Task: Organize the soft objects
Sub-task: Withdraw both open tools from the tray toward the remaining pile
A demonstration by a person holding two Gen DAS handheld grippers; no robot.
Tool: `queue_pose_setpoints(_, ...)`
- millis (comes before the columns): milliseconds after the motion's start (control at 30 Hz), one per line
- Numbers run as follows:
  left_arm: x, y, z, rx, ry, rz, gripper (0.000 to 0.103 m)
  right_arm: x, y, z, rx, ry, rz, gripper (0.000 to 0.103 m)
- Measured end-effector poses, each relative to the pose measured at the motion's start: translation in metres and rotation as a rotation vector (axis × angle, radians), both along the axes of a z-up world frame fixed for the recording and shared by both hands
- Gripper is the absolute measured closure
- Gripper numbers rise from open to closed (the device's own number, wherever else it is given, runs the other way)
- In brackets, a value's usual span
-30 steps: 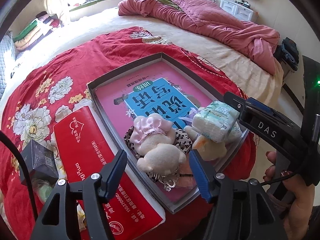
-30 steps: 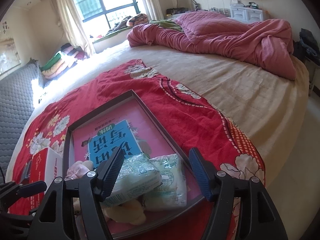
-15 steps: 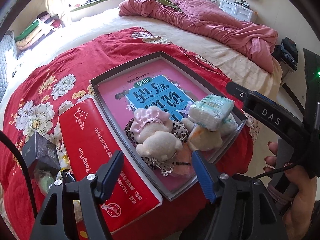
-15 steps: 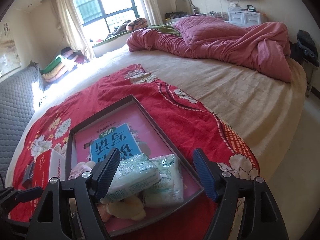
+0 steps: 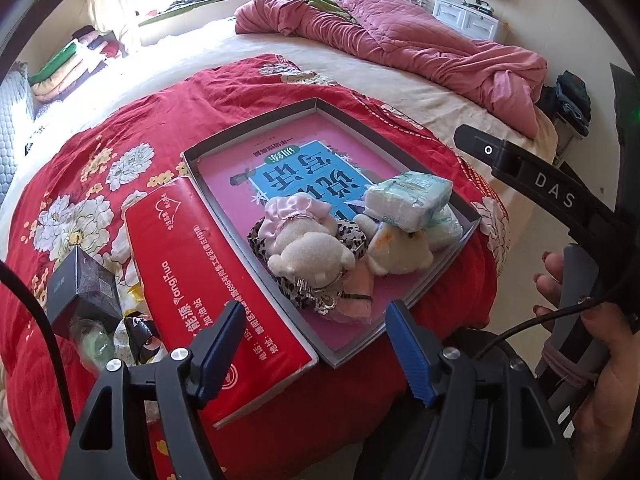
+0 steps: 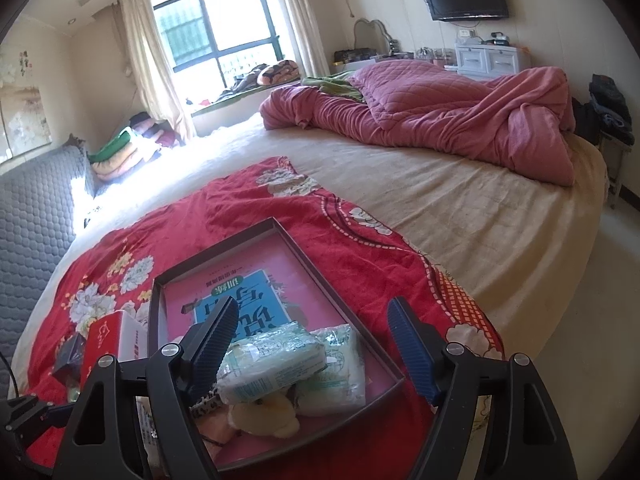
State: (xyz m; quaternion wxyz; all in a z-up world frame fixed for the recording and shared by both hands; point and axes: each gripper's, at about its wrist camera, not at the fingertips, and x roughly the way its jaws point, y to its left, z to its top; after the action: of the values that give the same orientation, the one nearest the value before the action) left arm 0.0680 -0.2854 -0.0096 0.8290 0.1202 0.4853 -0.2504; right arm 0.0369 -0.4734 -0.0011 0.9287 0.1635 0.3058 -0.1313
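A shallow grey box with a pink floor and a blue book lies on the red flowered blanket. At its near end sit a cream plush bear in a pink hat, a pale yellow plush and green-white tissue packs. One pack rests on top of the yellow plush, and a second pack lies beside it. My left gripper is open, back from the box's near edge, with nothing in it. My right gripper is open above the packs, apart from them.
A red tissue box lies along the grey box's left side. A small dark box and wrappers sit left of it. A crumpled pink quilt covers the far bed. A hand holds the right gripper's handle at the bed's edge.
Both grippers have drawn back from the grey box and their jaws stand a little wider. The tissue pack that sat against the right gripper's finger now lies free on the yellow plush.
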Motion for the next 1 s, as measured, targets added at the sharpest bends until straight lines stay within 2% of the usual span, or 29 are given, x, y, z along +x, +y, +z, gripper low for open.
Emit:
queue_pose_setpoints(533,-0.007,0.038,0.01,-0.018,-0.018,0.062,0.03,-0.008,0.031,0.025,-0.053,-0.043,0.087,0.024)
queue_pose_setpoints(800,-0.012,0.059,0.025,0.005,-0.097,0.103,0.03,-0.008,0.055,0.038,-0.077,-0.057,0.149,0.024)
queue_pose_setpoints(1000,-0.015,0.079,0.034,-0.01,-0.113,0.128,0.03,-0.008,0.077,0.046,-0.096,-0.067,0.201,0.024)
